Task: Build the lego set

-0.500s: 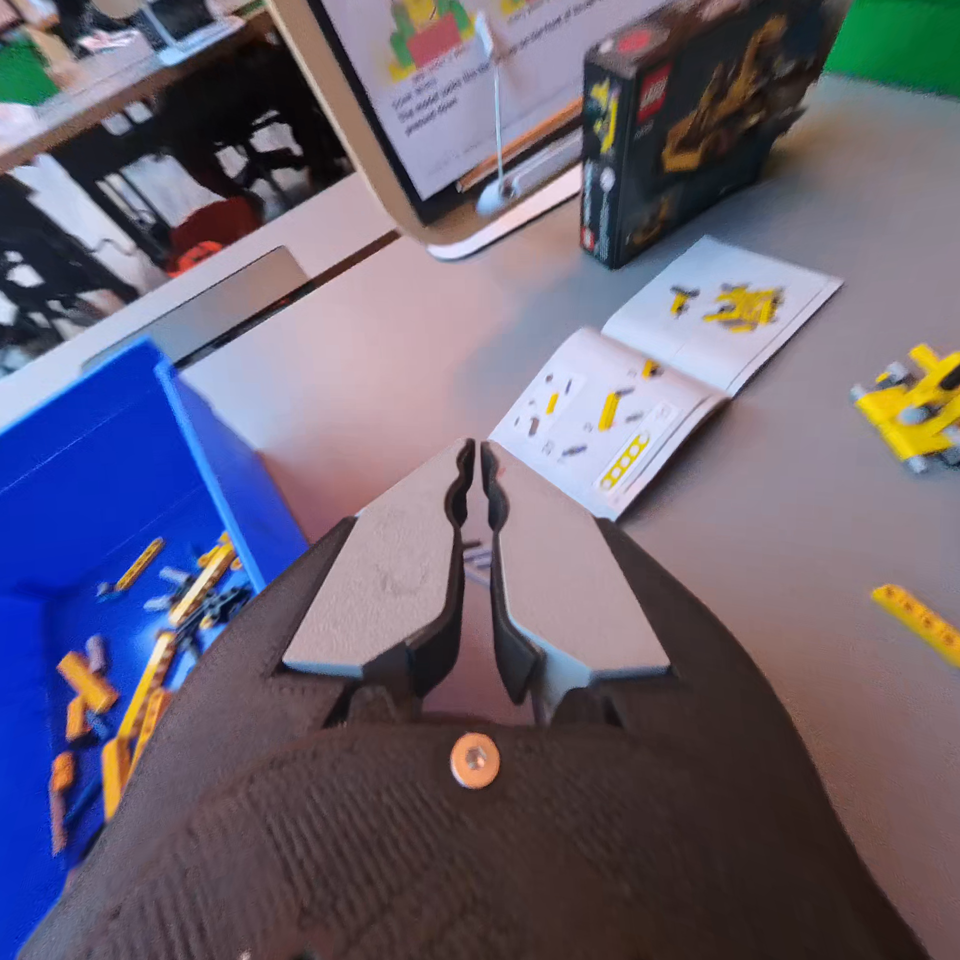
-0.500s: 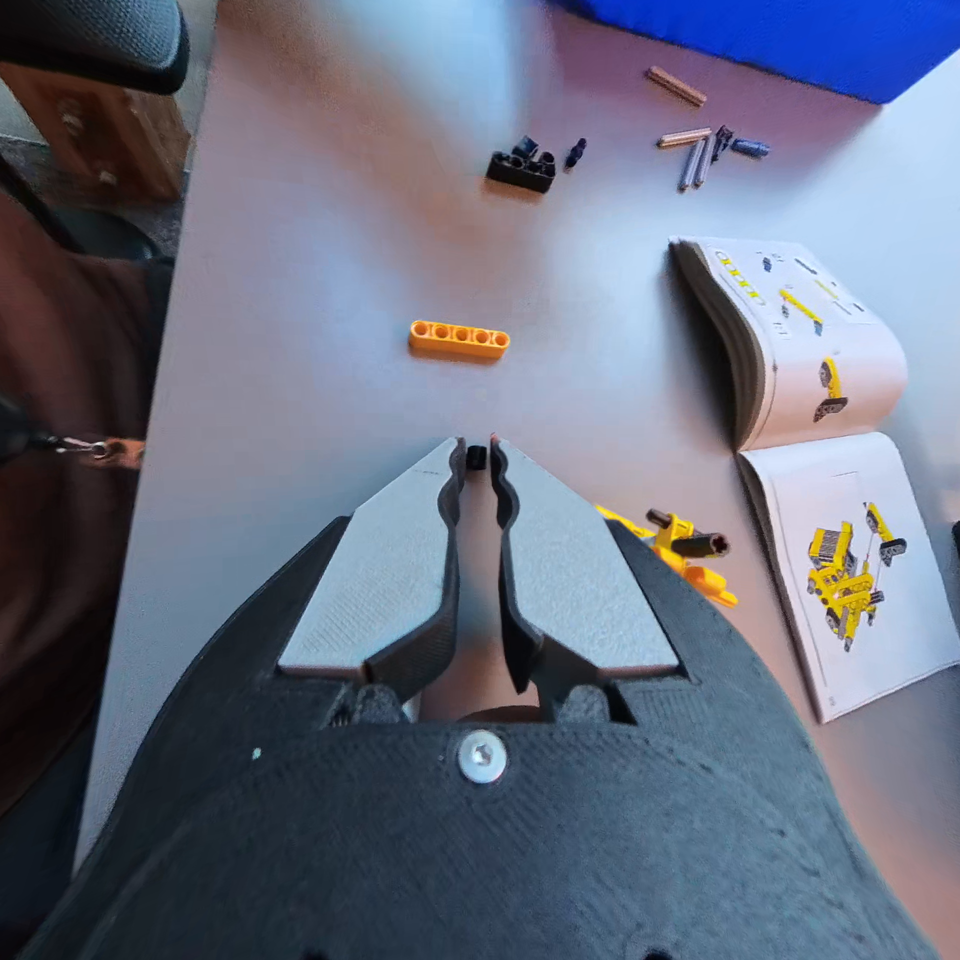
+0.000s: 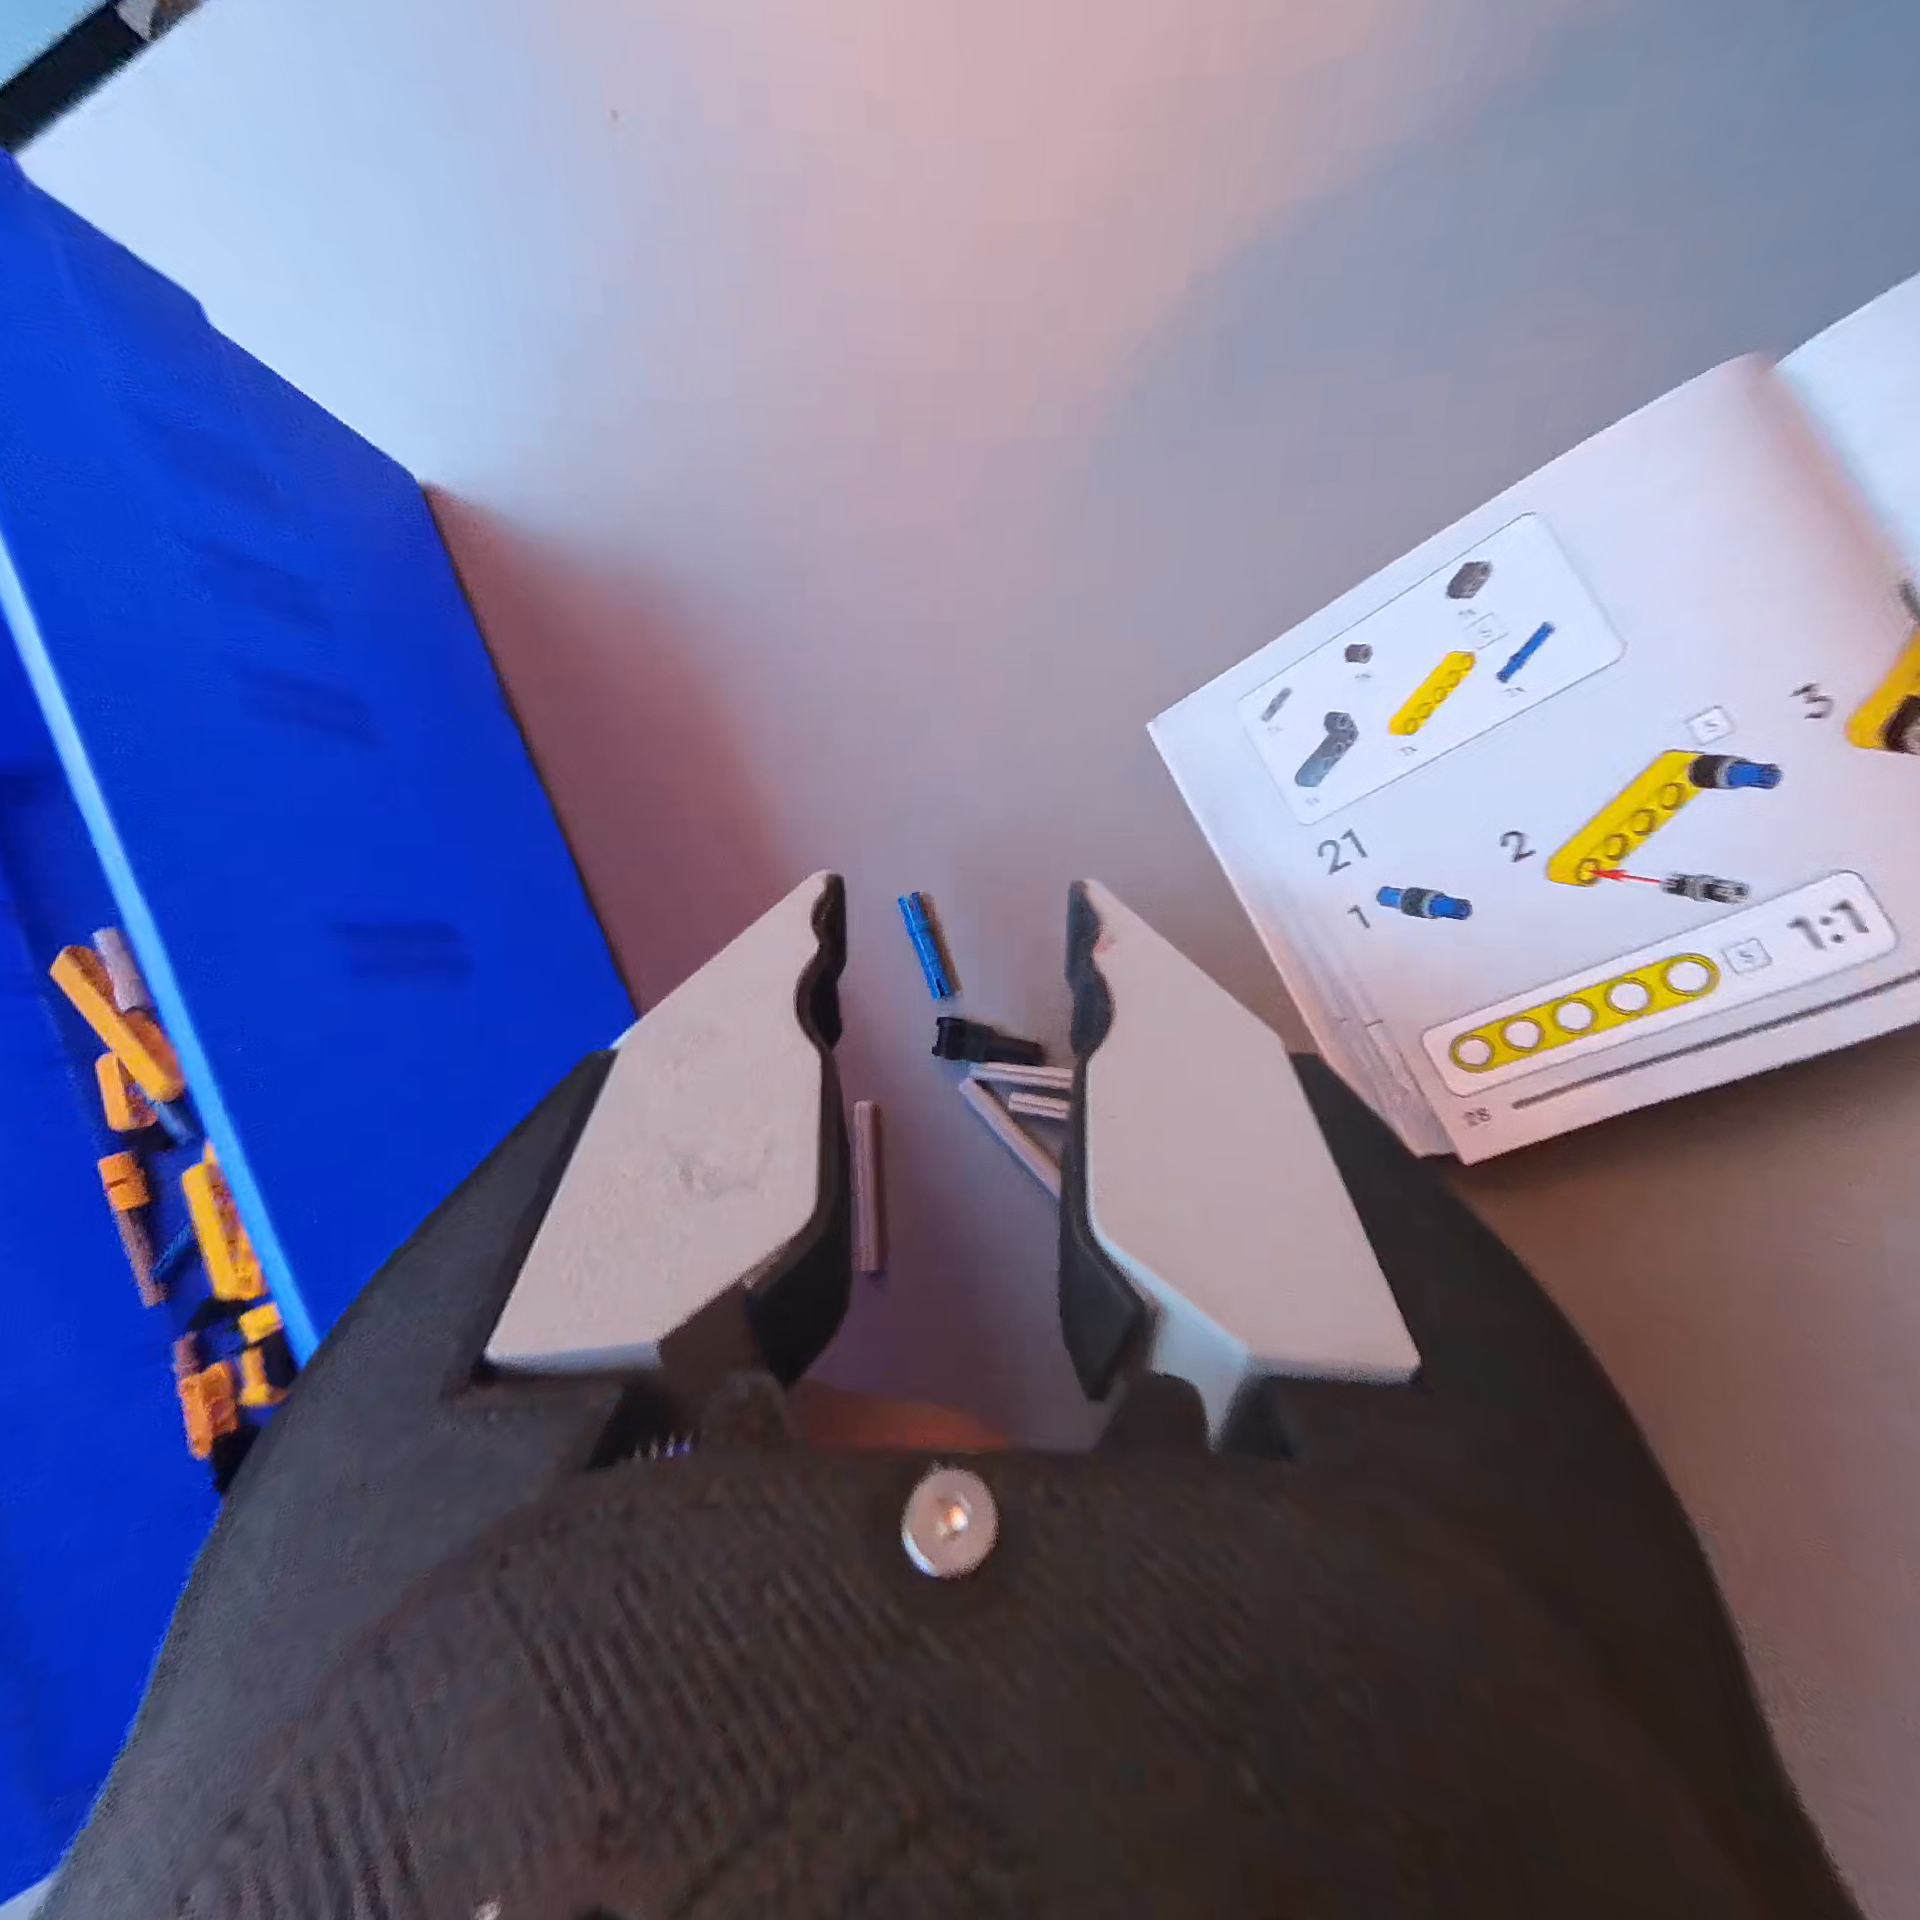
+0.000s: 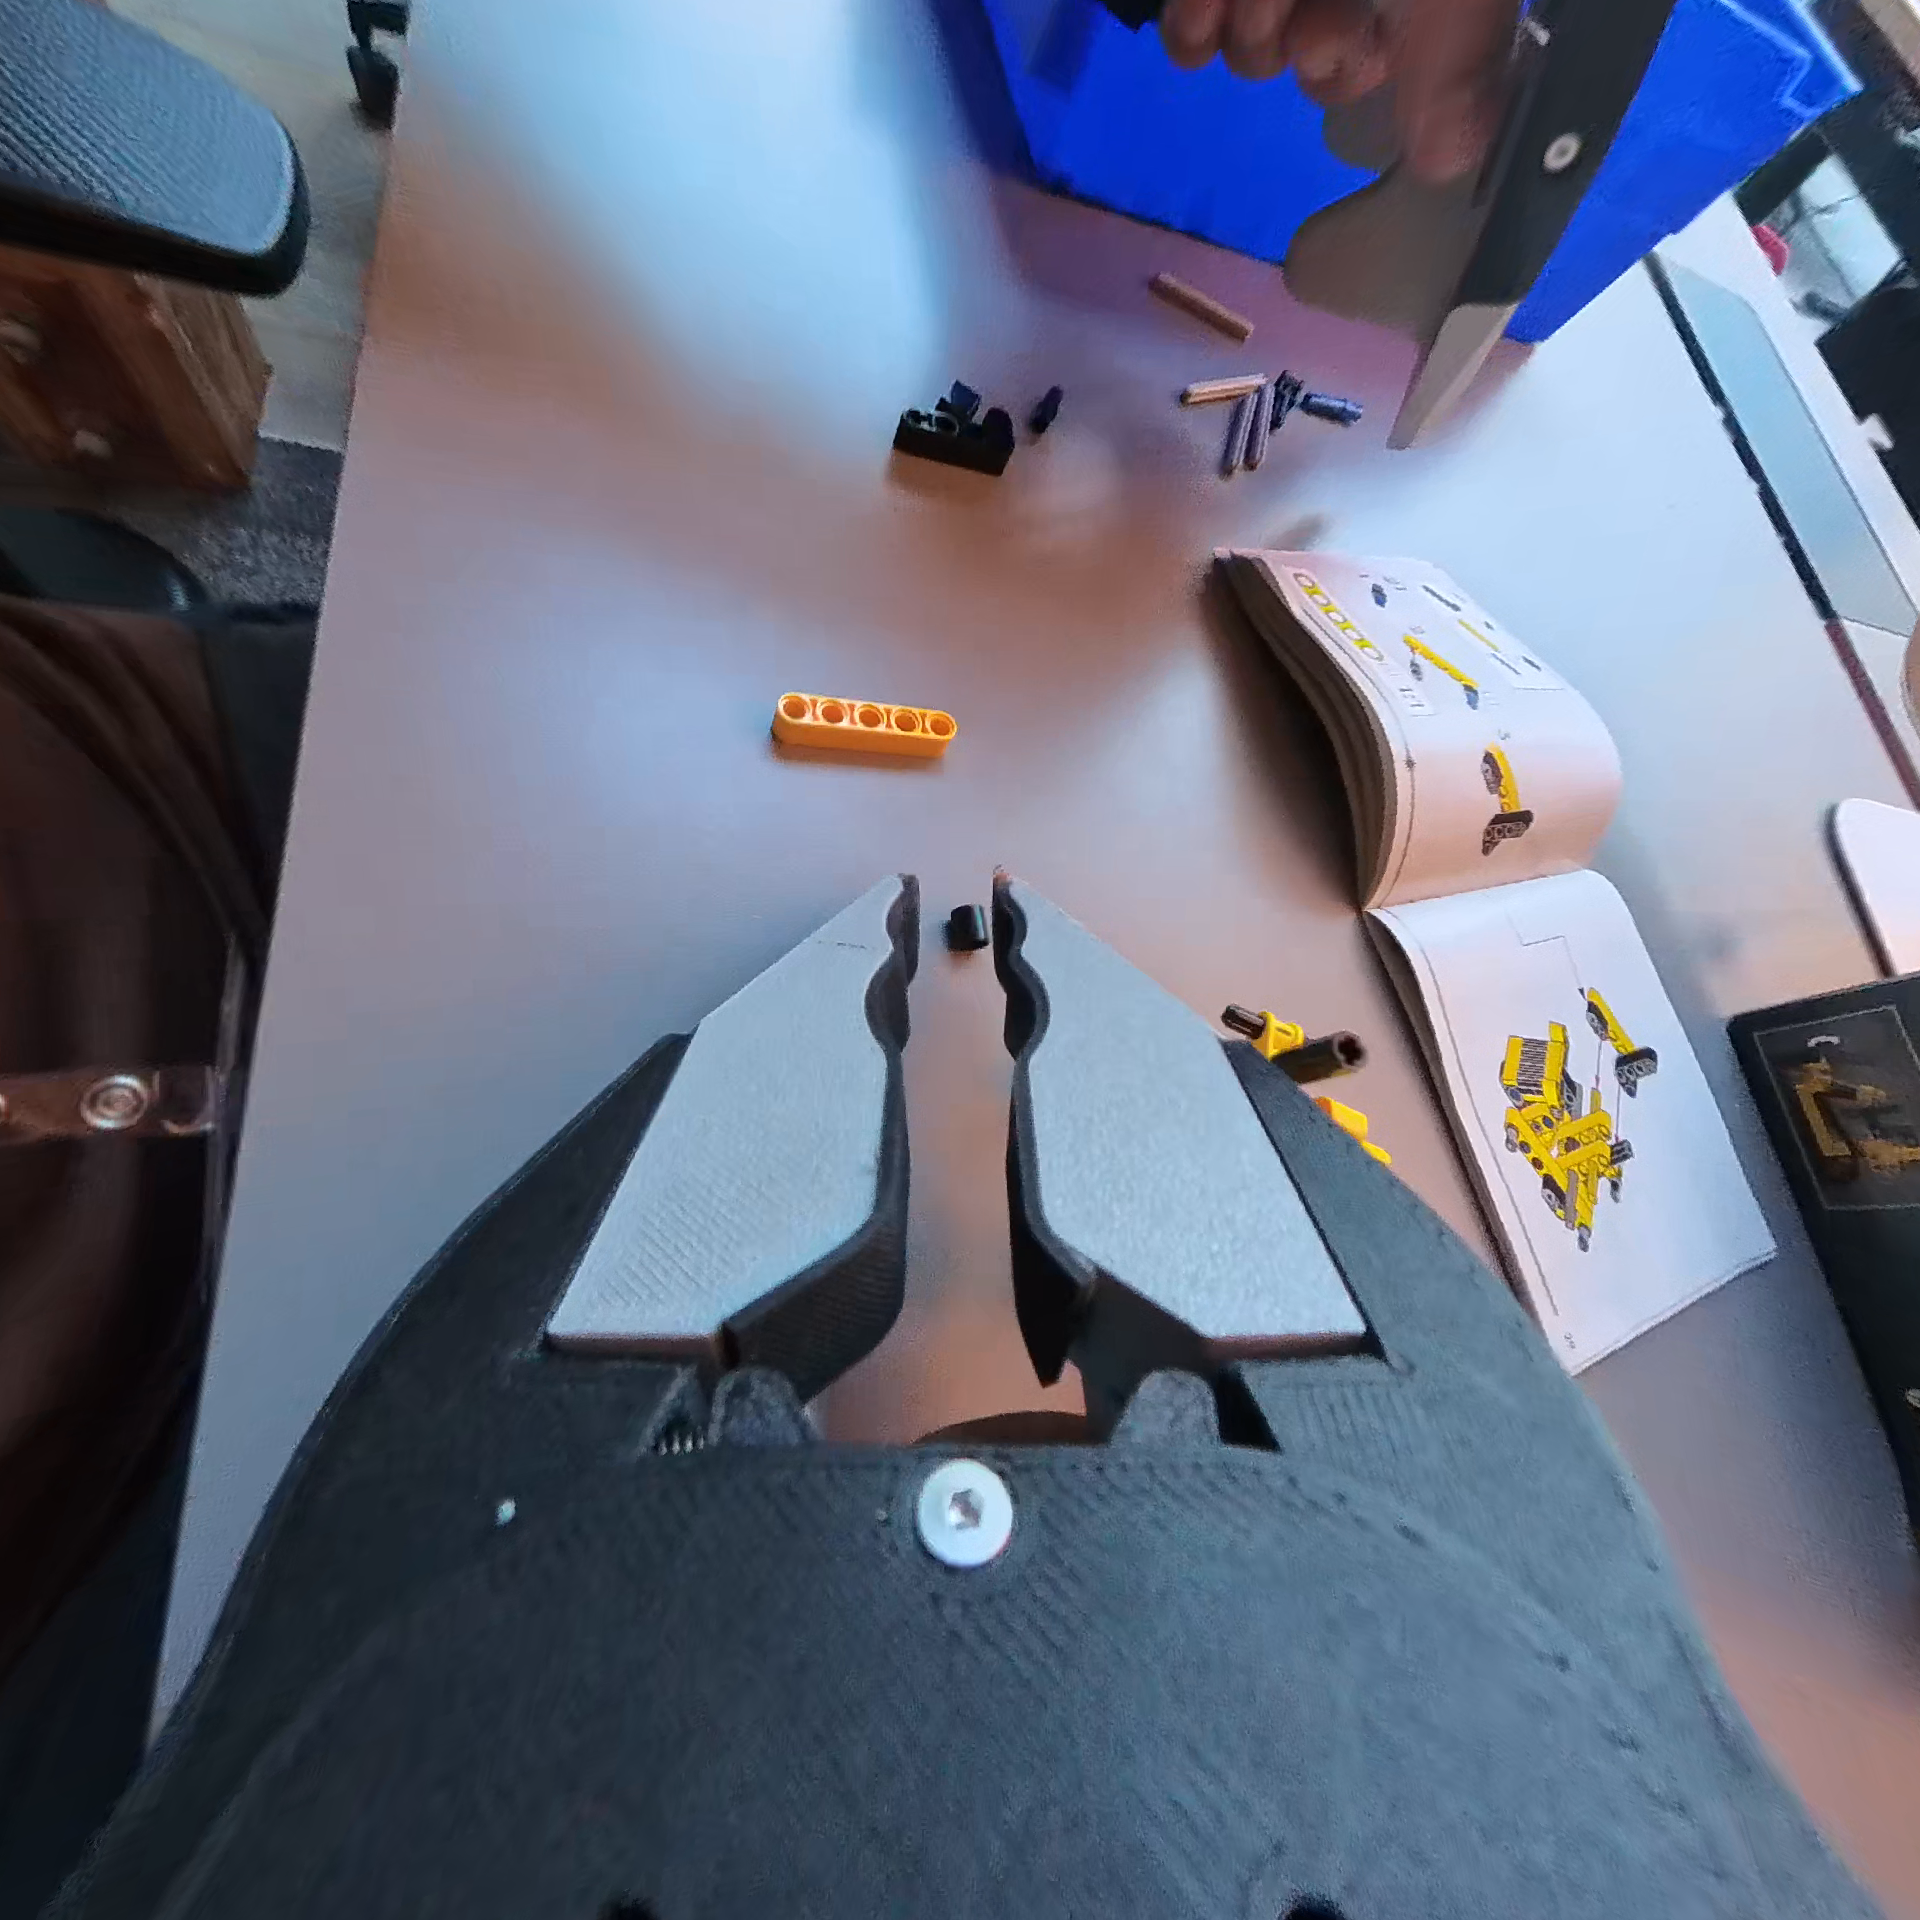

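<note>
The left tool point(image 3: 951, 935) is open wide above a blue pin point(image 3: 924, 945), a black pin point(image 3: 982, 1042) and some grey sticks point(image 3: 1013, 1117) on the grey surface point(image 3: 1039, 416). The blue bin point(image 3: 260, 727) is on its left and the open booklet point(image 3: 1579, 810) on its right. The right tool point(image 4: 954, 899) has a small gap, with a tiny black piece point(image 4: 968, 927) touching one finger. The orange bar point(image 4: 862, 727) lies farther off.

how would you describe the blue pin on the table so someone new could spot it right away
Start at the big blue bin and move toward the open instruction booklet. On the grey table between them lies a cluster of small pieces. The blue pin is its only blue piece, beside a black pin and grey axles.
</note>
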Available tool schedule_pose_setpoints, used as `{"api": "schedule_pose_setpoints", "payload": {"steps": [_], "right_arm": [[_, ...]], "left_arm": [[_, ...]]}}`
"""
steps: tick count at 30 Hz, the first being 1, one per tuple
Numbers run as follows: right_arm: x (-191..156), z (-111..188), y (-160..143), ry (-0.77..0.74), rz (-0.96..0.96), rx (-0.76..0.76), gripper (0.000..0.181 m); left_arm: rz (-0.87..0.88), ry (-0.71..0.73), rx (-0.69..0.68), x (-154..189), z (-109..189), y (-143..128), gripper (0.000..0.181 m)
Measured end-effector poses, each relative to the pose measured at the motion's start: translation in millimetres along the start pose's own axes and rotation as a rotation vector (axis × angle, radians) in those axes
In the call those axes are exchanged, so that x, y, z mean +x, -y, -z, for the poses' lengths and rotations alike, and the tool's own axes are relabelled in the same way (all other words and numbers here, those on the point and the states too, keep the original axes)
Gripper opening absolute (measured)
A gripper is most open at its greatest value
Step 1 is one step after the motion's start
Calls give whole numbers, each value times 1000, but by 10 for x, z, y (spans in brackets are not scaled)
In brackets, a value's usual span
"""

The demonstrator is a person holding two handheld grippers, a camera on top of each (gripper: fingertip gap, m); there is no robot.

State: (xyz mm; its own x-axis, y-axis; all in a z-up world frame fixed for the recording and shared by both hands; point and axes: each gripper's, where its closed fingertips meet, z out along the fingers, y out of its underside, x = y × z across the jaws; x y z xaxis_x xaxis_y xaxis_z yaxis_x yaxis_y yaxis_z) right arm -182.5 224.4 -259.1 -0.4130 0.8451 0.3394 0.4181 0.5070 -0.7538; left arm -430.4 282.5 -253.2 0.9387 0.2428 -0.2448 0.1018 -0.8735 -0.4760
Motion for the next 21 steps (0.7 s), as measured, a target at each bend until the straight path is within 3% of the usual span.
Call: {"api": "schedule_pose_setpoints", "payload": {"steps": [7, 13, 19, 21], "right_arm": [[-24, 80, 62, -19, 1, 45, 10], [-3, 149, 71, -34, -28, 78, 6], [67, 232, 96, -42, -92, 126, 6], [57, 274, 144, -27, -121, 165, 7]], "left_arm": [[-23, -9, -193, -47, -159, -167, 34], [5, -45, -242, -79, -190, -199, 8], [-46, -82, -213, 1, -166, -185, 3], [-91, -101, -102, 105, -30, -61, 3]]}}
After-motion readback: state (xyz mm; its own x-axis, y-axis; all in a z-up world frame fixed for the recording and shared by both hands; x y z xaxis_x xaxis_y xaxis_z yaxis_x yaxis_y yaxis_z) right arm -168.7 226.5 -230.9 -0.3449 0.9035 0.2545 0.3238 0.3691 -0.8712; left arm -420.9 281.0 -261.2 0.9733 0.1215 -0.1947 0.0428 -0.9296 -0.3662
